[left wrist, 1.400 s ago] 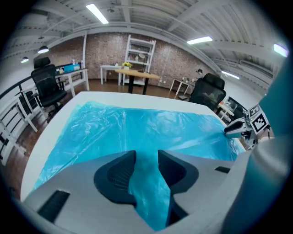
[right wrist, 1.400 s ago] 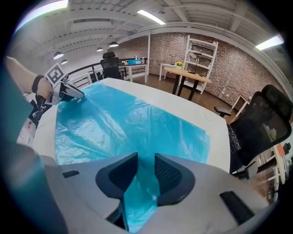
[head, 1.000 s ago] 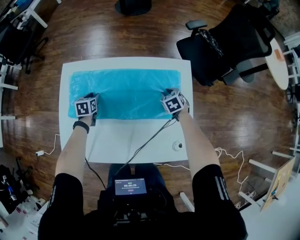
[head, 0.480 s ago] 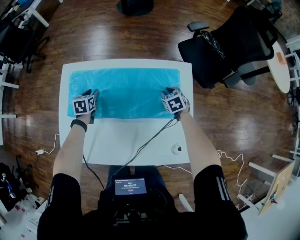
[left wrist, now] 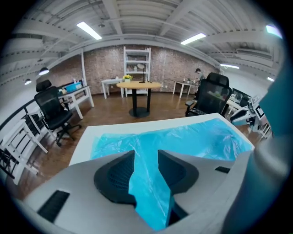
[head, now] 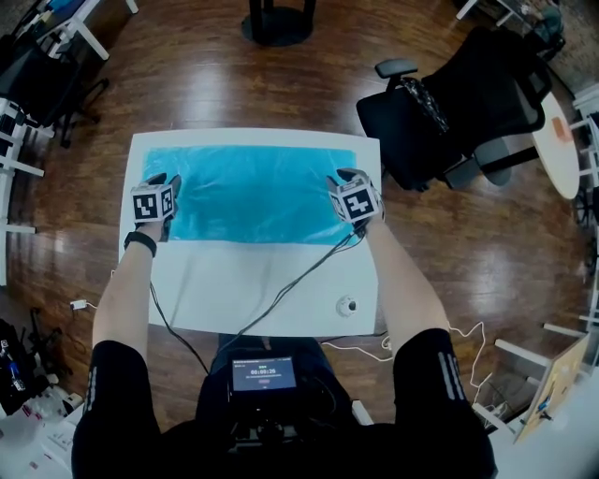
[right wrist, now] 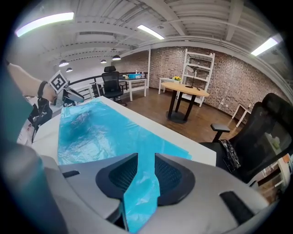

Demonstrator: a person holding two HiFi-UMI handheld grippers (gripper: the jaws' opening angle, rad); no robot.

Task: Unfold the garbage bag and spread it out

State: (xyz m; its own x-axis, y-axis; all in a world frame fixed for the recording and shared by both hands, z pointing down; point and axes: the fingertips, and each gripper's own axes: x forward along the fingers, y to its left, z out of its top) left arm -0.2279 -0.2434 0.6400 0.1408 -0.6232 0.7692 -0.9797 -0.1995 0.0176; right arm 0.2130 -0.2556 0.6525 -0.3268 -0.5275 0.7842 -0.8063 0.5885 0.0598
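A blue garbage bag [head: 257, 192] lies flat across the far half of the white table [head: 262, 290]. My left gripper [head: 159, 182] is at the bag's left end, shut on its film. In the left gripper view a strip of the blue bag [left wrist: 183, 137] runs up between the dark pads of that gripper [left wrist: 146, 157]. My right gripper [head: 343, 180] is at the bag's right end, shut on the film too. The bag [right wrist: 100, 130] stretches away from the right gripper [right wrist: 145, 167] toward the other hand.
A black office chair [head: 459, 103] stands just beyond the table's right edge. A small round white object [head: 347, 305] and a black cable [head: 281, 295] lie on the near half of the table. A round table's base [head: 276, 23] stands beyond the far edge.
My left gripper has moved left toward the table's left edge with the bag's end in it. The right gripper has shifted slightly right. The bag now lies stretched wider.
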